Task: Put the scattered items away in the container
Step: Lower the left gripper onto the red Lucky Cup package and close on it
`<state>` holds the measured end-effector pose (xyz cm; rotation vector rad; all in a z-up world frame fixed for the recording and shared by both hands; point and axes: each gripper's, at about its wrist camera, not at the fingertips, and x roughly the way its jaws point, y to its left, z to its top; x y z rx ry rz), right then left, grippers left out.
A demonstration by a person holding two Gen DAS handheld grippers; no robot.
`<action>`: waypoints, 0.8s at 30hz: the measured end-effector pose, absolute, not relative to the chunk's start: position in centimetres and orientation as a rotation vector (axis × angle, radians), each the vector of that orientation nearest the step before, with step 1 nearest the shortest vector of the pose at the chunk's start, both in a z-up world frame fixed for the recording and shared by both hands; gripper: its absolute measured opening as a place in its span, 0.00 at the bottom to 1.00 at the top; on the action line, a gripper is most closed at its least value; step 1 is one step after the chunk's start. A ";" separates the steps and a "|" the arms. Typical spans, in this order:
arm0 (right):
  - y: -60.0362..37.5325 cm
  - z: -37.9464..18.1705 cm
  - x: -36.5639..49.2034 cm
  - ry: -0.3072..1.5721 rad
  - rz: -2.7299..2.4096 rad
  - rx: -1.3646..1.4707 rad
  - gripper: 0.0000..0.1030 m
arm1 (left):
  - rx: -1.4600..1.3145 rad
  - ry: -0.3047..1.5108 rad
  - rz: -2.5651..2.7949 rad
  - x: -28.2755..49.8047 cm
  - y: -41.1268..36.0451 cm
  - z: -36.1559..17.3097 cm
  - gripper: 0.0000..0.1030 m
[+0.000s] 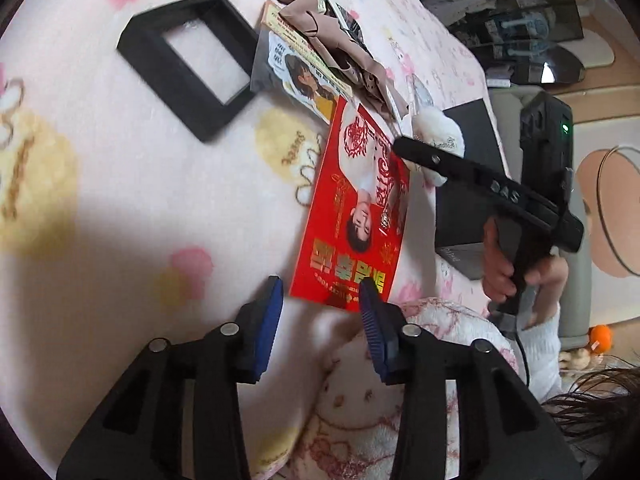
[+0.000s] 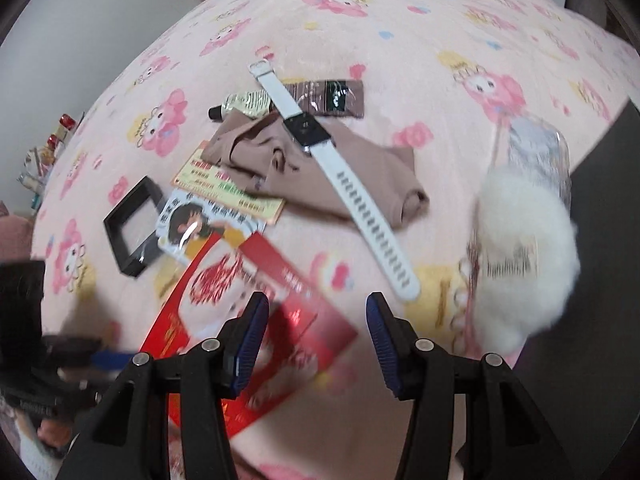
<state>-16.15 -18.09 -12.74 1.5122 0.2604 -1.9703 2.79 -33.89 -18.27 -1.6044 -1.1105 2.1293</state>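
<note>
Red printed card lies flat on the pink cartoon-print blanket, its long axis running from the left gripper away toward the pile of items; the printed figure on it reads upside down from the left wrist view. Its near short edge sits just beyond the left gripper's blue pads, which stand apart with nothing between them.

Right gripper hangs over the same card, jaws wide, empty (this view is motion-blurred).

White-strapped watch lies diagonally across a folded tan cloth, buckle end toward the far side of the bed, free end pointing at the right gripper. A small tube and a brown sachet lie beyond the cloth. Two printed cards are tucked partly under it.

Black square frame sits apart to the left, flat.

White fluffy pompom rests at the blanket's edge, beside a dark box.

Room: a desk with a dark monitor past the bed.
</note>
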 end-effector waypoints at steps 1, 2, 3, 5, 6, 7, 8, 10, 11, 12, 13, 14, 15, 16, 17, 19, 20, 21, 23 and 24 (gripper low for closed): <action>-18.5 -12.8 -16.4 0.268 -1.967 1.496 0.47 | -1.599 -1.120 2.133 2.8 -33.9 -18.3 0.34; -18.7 -13.1 -16.6 0.270 -1.957 1.493 0.47 | -1.599 -1.129 2.137 2.8 -33.9 -18.4 0.23; -19.1 -13.7 -17.0 0.286 -1.937 1.515 0.48 | -1.602 -1.140 2.135 2.6 -33.9 -18.5 0.18; -19.5 -14.8 -17.3 0.317 -1.910 1.560 0.48 | -1.598 -1.150 2.159 2.5 -33.9 -18.4 0.17; -19.5 -14.8 -17.1 0.319 -1.905 1.553 0.48 | -1.588 -1.154 2.171 2.2 -33.8 -18.3 0.16; -19.4 -14.8 -16.9 0.312 -1.894 1.542 0.48 | -1.578 -1.159 2.180 2.0 -33.8 -18.2 0.16; -19.3 -14.7 -16.5 0.302 -1.873 1.540 0.47 | -1.569 -1.165 2.190 1.8 -34.0 -18.2 0.16; -18.9 -14.8 -15.8 0.306 -1.859 1.540 0.45 | -1.571 -1.168 2.217 1.0 -34.6 -18.1 0.16; -18.7 -14.8 -15.5 0.316 -1.865 1.538 0.45 | -1.577 -1.172 2.236 0.6 -35.0 -18.1 0.16; -18.3 -14.8 -15.2 0.309 -1.861 1.544 0.45 | -1.577 -1.182 2.242 0.2 -35.3 -18.1 0.16; -18.0 -14.8 -15.0 0.294 -1.854 1.555 0.45 | -1.576 -1.201 2.249 -0.1 -35.5 -18.0 0.16; -17.6 -14.8 -14.8 0.274 -1.838 1.571 0.45 | -1.591 -1.228 2.268 -0.3 -35.9 -17.9 0.17; -17.2 -14.7 -14.4 0.253 -1.815 1.583 0.44 | -1.622 -1.234 2.292 -0.4 -36.1 -17.7 0.21; -16.9 -14.6 -13.8 0.239 -1.793 1.585 0.43 | -1.655 -1.230 2.320 -0.3 -36.2 -17.4 0.23; -16.7 -14.4 -13.4 0.230 -1.782 1.580 0.43 | -1.664 -1.219 2.353 0.0 -36.2 -16.9 0.28; -16.3 -14.0 -12.2 0.232 -1.757 1.563 0.43 | -1.642 -1.207 2.409 1.0 -36.2 -16.1 0.37; -16.0 -13.8 -11.9 0.232 -1.751 1.560 0.43 | -1.636 -1.217 2.436 1.7 -36.4 -15.8 0.39; -15.8 -13.6 -11.7 0.229 -1.756 1.556 0.43 | -1.644 -1.229 2.458 2.4 -36.2 -15.8 0.39; -15.4 -13.2 -11.8 0.213 -1.786 1.534 0.43 | -1.657 -1.250 2.478 3.4 -36.2 -16.0 0.38; -15.4 -13.1 -12.2 0.214 -1.814 1.524 0.43 | -1.646 -1.256 2.478 3.6 -36.2 -16.0 0.37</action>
